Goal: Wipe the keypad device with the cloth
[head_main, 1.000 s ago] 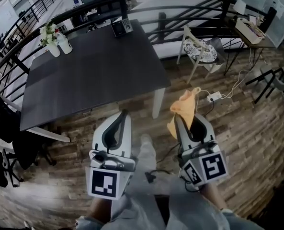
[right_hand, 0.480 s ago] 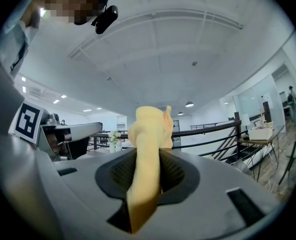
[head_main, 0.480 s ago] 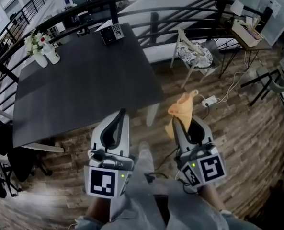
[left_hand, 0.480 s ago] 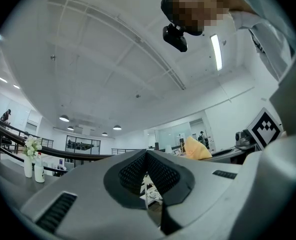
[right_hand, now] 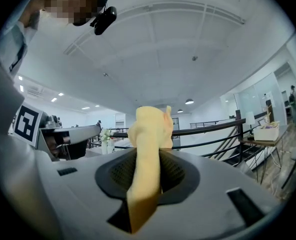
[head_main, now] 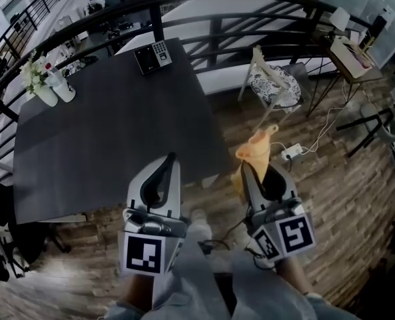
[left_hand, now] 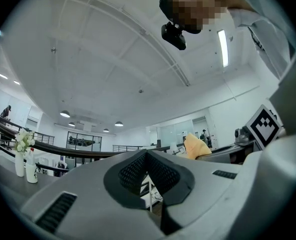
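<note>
The keypad device [head_main: 151, 56] stands at the far edge of a dark table [head_main: 110, 125]. My right gripper [head_main: 253, 167] is held over the wooden floor to the right of the table, shut on a yellow cloth [head_main: 252, 153] that sticks up past its tips. In the right gripper view the cloth [right_hand: 148, 156] runs between the closed jaws. My left gripper [head_main: 168, 160] hovers near the table's near edge, jaws together with nothing in them [left_hand: 147, 156]. Both grippers are far from the keypad device.
A vase with flowers [head_main: 38, 85] and a white bottle [head_main: 62, 85] stand at the table's far left. A black railing [head_main: 237, 25] runs behind the table. A chair [head_main: 274, 79] and a power strip with cables [head_main: 294, 153] lie to the right on the floor.
The view has shifted toward the table, which now sits lower and closer in the head view. Both grippers keep the same pose, the right one still holding the cloth.
</note>
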Demonstrator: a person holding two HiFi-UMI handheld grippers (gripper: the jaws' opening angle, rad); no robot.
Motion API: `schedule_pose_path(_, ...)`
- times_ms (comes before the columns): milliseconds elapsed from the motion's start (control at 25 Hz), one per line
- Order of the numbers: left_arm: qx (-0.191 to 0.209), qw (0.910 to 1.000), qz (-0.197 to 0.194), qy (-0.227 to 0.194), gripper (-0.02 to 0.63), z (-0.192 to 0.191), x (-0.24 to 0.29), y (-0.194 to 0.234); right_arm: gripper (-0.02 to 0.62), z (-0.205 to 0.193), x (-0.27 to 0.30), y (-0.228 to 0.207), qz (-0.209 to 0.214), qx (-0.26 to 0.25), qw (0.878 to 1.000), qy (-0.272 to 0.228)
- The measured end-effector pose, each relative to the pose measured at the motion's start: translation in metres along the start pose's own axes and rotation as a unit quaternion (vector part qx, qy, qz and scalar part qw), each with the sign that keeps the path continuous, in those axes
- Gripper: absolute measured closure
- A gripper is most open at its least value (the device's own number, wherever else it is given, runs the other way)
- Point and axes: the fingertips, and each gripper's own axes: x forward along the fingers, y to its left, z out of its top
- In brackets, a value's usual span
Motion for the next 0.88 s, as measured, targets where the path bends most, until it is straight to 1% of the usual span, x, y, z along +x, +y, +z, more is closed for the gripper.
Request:
schedule_pose_path(240,0.000,1.0000,0.009,0.001,0.598,-0.008,0.044,0.028,0.494,0.004,0.051,-0.017,0.009,-0.009,1.000,0.005)
schedule_pose_path(440,-0.003,0.9999,0.010,0.007,0.598,-0.022,0.069,0.041,0.494,-0.001,0.081,-0.031,0.015,-0.010,1.000,0.011)
schedule_pose_path(720,-0.003,0.9996,0.023,0.014,0.598,-0.031,0.076,0.057,0.494,-0.007,0.103,-0.034,0.022,-0.009,1.000,0.018)
schedule_pose_path(880,-0.001,0.9992,0.038,0.013,0.598,-0.032,0.074,0.069,0.494,-0.006,0.116,-0.033,0.031,-0.009,0.999,0.014)
